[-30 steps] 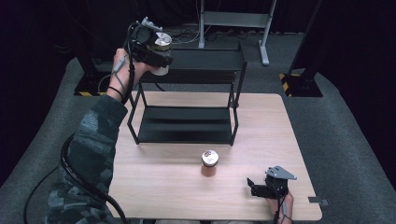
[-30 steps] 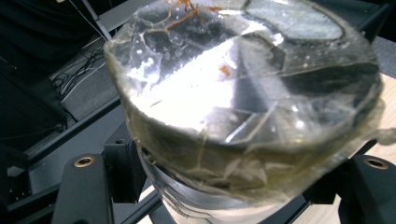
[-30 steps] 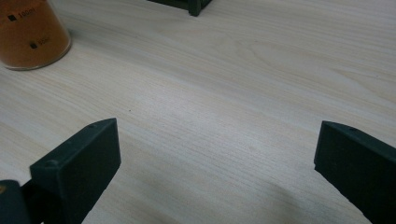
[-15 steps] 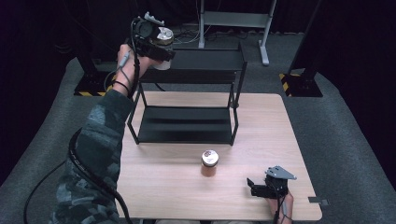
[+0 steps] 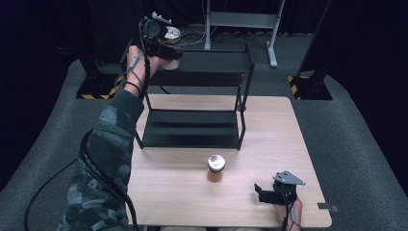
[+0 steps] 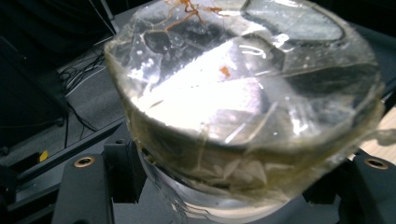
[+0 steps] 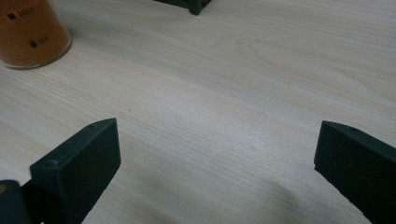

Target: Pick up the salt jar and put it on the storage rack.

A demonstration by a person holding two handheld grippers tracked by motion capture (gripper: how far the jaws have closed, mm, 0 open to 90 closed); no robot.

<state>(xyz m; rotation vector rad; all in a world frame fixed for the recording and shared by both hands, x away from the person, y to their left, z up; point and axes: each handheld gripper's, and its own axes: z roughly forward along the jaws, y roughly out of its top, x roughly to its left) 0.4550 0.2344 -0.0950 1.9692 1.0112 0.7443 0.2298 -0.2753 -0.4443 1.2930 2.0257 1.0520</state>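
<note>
Left gripper view: black jaws clamp a round, clear, film-covered jar [image 6: 243,107].

The right gripper [image 7: 217,163] has its two black jaws spread wide over the pale wooden table [image 7: 243,84], nothing between them. Well ahead of the left jaw and off to its left stands an orange jar [image 7: 30,30]; farther ahead, a black rack foot [image 7: 194,5]

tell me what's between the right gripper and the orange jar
Nothing: bare wooden table lies between the open right gripper and the orange jar in the right gripper view. The high view shows the same bare stretch.
</note>
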